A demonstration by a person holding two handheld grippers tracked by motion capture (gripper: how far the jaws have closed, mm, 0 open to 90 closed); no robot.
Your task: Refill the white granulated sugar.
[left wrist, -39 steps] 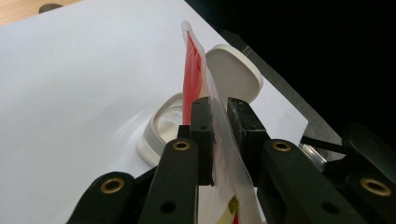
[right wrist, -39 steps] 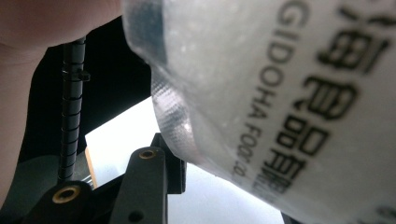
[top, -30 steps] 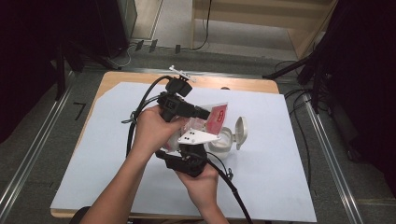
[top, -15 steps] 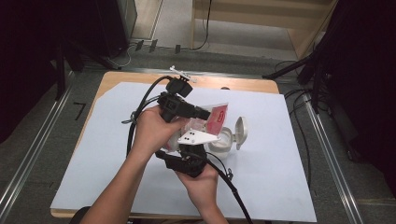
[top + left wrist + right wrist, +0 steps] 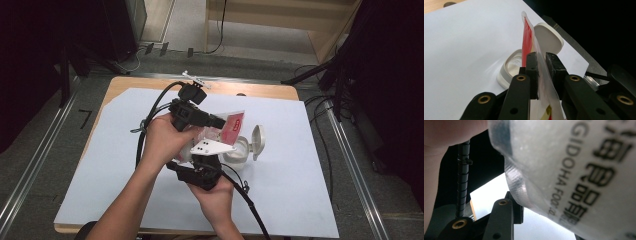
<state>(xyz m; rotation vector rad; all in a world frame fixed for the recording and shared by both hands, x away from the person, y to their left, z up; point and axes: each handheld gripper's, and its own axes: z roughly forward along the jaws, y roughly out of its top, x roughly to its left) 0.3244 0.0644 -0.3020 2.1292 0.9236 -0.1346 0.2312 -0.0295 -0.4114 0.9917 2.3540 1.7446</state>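
Now, packet: the red-and-clear sachet (image 5: 529, 42) stands on edge just above the open white container (image 5: 510, 67).
Left gripper (image 5: 541, 75): pinching the sachet.
Right gripper (image 5: 212, 157): nearer the container; grip unclear.

Bright table, dark surroundings, blurred close-ups

A wooden table (image 5: 265, 91) under a white sheet (image 5: 300, 190) stands on grey floor (image 5: 50, 165); metal rails (image 5: 352, 170) flank it; pale wooden furniture (image 5: 280, 20) stands behind; dark surroundings.
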